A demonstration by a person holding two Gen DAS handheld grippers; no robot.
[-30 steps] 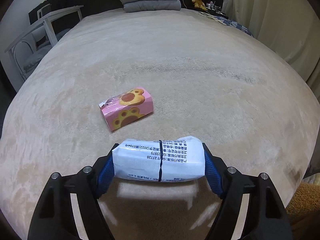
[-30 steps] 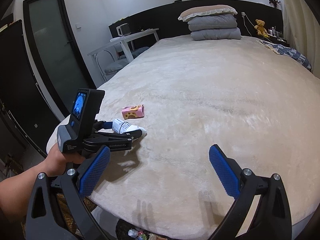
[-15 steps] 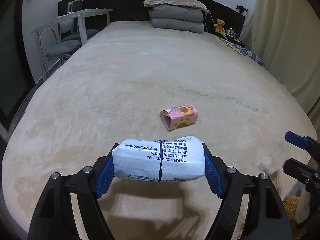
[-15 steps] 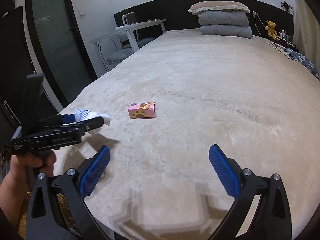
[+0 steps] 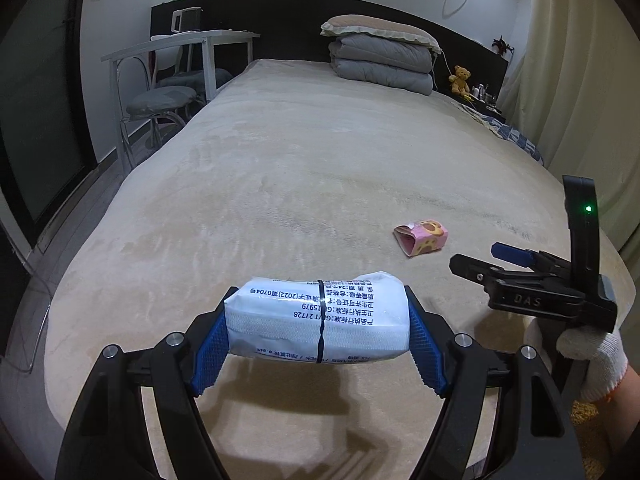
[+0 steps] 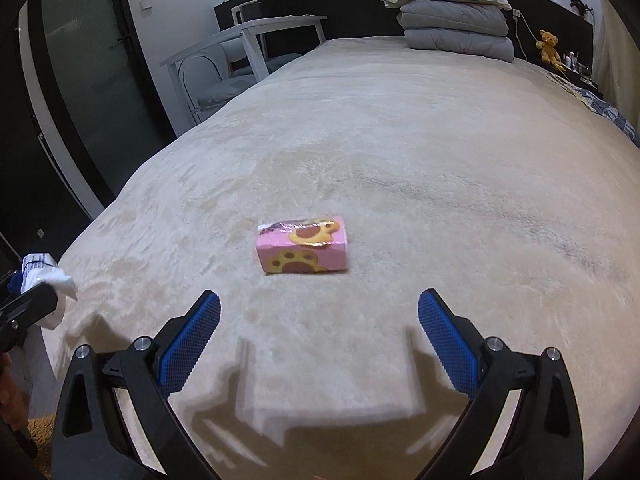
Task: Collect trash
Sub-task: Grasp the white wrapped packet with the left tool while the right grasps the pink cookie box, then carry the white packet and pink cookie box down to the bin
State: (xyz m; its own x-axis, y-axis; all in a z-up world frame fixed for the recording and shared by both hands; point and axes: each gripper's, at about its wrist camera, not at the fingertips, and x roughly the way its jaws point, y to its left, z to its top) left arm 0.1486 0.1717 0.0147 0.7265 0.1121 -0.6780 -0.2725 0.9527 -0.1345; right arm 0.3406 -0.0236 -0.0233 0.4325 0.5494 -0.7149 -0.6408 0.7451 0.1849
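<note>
Blue pads on the left gripper [image 5: 318, 334] squeeze a white packet [image 5: 318, 318] from both sides, so it is clamped on that packet. The packet has black print on it and a thin black band around its middle, and it hangs in the air over the near edge of the bed [image 5: 300, 184]. The right gripper [image 6: 319, 334] has its blue pads far apart with nothing between them. It points down at the bed near the near edge. A hand in a white glove [image 5: 592, 354] holds that gripper at the bed's near right corner. A pink box [image 6: 302, 250] with brown and yellow paw prints lies flat on the fuzzy cream cover, just past the right gripper's open pads and not touching them. Far away at the head edge sit folded grey blankets [image 5: 382, 64] with a pillow [image 5: 380, 30] on top. A small teddy bear [image 5: 460, 78] sits beside the far right corner. A white table [image 5: 180, 44] and a chair [image 5: 164, 100] stand off the left edge.
</note>
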